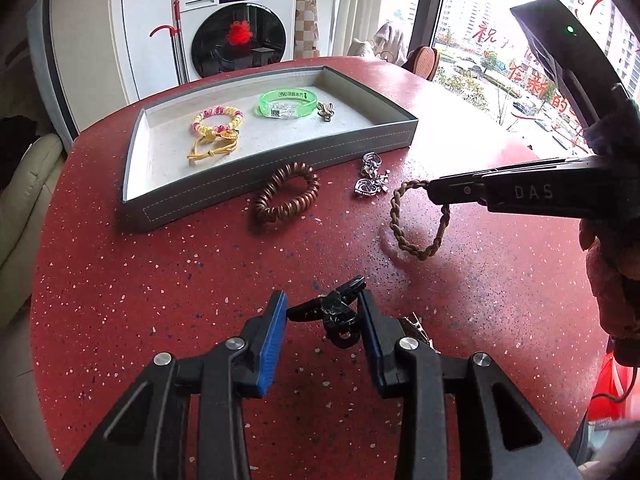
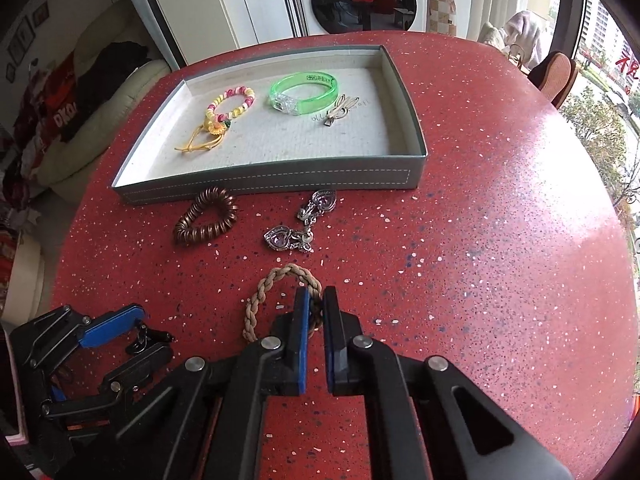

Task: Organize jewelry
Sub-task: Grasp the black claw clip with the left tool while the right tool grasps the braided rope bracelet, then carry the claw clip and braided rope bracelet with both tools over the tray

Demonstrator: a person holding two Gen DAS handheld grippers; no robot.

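A grey tray (image 1: 224, 200) (image 2: 280, 188) on the red table holds a pink-yellow bead bracelet (image 1: 218, 118) (image 2: 230, 104), a green bangle (image 1: 286, 100) (image 2: 304, 88) and a small metal clip (image 1: 325, 112) (image 2: 340, 110). In front of it lie a brown coil bracelet (image 1: 286, 192) (image 2: 206, 220) and silver heart earrings (image 1: 370, 176) (image 2: 300, 224). My right gripper (image 2: 316, 300) (image 1: 434, 192) is shut on a tan braided bracelet (image 2: 276, 288) (image 1: 416, 216). My left gripper (image 1: 322, 312) (image 2: 140, 328) is open around a black clip (image 1: 332, 312), which lies on the table.
The round red speckled table (image 1: 160, 300) (image 2: 500, 240) ends at a window on the right. A washing machine (image 1: 236, 32) and a cream sofa (image 2: 100, 112) stand beyond the far edge. A small metal piece (image 1: 416, 326) lies beside my left gripper's right finger.
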